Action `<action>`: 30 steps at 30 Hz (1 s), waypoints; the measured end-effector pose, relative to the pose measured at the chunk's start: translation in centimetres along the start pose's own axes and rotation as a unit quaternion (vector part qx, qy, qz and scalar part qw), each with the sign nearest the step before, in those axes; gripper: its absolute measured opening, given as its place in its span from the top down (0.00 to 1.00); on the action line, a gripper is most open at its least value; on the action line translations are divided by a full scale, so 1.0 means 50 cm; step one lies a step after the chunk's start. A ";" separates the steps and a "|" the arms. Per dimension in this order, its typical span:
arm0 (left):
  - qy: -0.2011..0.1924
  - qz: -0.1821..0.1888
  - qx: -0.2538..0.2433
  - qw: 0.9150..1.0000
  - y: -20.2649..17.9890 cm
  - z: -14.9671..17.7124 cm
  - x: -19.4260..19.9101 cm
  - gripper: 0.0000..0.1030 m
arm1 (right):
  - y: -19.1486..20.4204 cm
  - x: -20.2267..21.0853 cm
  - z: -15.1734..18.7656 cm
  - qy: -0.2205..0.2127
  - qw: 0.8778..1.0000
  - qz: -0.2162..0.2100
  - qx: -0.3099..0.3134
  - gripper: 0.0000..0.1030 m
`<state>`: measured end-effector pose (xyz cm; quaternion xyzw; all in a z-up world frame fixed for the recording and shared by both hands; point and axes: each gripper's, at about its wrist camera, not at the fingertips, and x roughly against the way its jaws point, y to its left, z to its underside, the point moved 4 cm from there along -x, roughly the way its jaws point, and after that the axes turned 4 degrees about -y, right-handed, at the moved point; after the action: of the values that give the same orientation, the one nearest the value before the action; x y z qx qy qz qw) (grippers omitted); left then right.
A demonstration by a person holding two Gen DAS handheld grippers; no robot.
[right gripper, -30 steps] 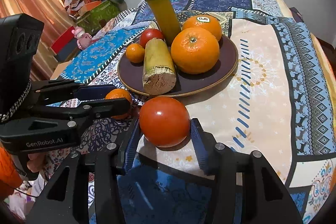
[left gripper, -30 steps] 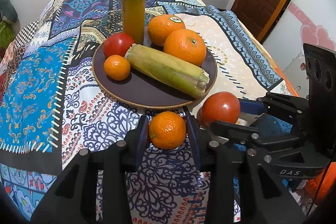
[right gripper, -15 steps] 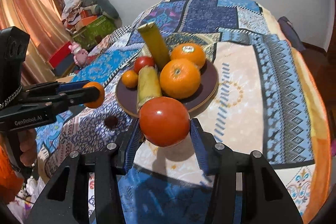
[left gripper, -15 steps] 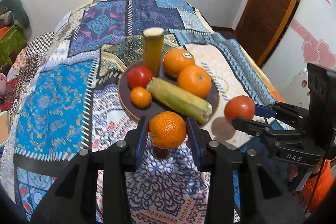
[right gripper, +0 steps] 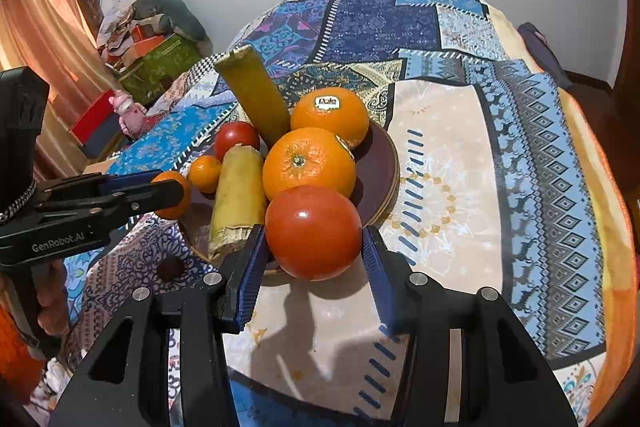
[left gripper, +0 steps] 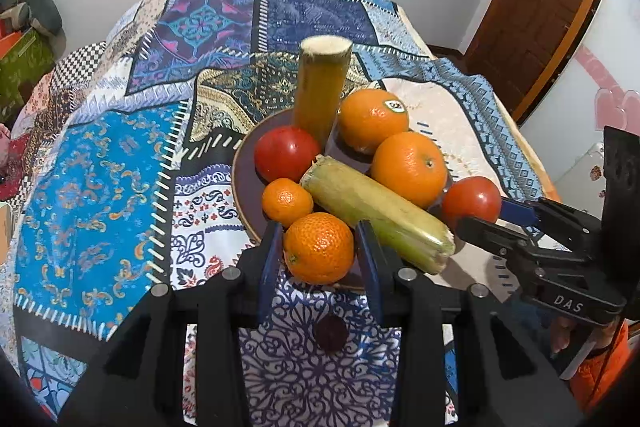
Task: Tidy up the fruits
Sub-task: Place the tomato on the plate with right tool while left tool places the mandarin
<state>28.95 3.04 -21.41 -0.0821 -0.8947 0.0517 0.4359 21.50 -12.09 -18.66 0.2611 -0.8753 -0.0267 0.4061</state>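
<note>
- Plate (left gripper: 240,183) holds two oranges, a tomato, a mandarin and two cane pieces.
- Left gripper (left gripper: 319,251) clamps a mandarin (left gripper: 319,247) above the near rim.
- Right gripper (right gripper: 314,247) clamps a tomato (right gripper: 313,231) above the rim.
- Remaining: set both down.

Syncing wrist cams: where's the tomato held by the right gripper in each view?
Left wrist view: the held tomato sits at the right, between the fingers of the right gripper, just right of the plate.
Right wrist view: the held tomato is at lower centre, between the right gripper's own fingers, in front of the plate.
Shared landmark: the stickered orange at the plate's far side.
</note>
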 end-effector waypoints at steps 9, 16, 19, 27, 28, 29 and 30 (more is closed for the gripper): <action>0.007 -0.003 -0.001 1.000 -0.005 0.000 -0.030 0.64 | 0.001 -0.004 0.000 -0.002 1.000 -0.001 0.006 0.56; 0.004 -0.007 -0.010 1.000 -0.011 0.004 -0.021 0.54 | 0.000 -0.005 0.000 0.004 1.000 0.002 0.002 0.55; 0.002 -0.006 -0.005 1.000 -0.004 0.006 -0.008 0.53 | -0.003 -0.001 -0.002 0.002 1.000 -0.004 -0.004 0.57; -0.027 -0.028 0.000 0.999 0.028 0.000 0.048 0.49 | 0.011 0.027 -0.045 -0.028 0.999 -0.018 0.001 0.58; -0.030 -0.031 0.000 0.999 0.031 -0.001 0.053 0.48 | 0.016 0.026 -0.055 -0.032 0.999 -0.018 0.004 0.58; -0.032 -0.033 0.001 0.999 0.036 -0.002 0.056 0.48 | 0.020 0.024 -0.063 -0.034 0.999 -0.018 0.007 0.58; -0.033 -0.035 0.002 0.999 0.040 -0.002 0.059 0.48 | 0.028 0.019 -0.073 -0.037 0.999 -0.020 0.011 0.58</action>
<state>27.45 5.58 -19.42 -0.0482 -0.9108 0.0414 0.4080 23.05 -10.75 -15.18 0.2819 -0.8844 -0.0352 0.3703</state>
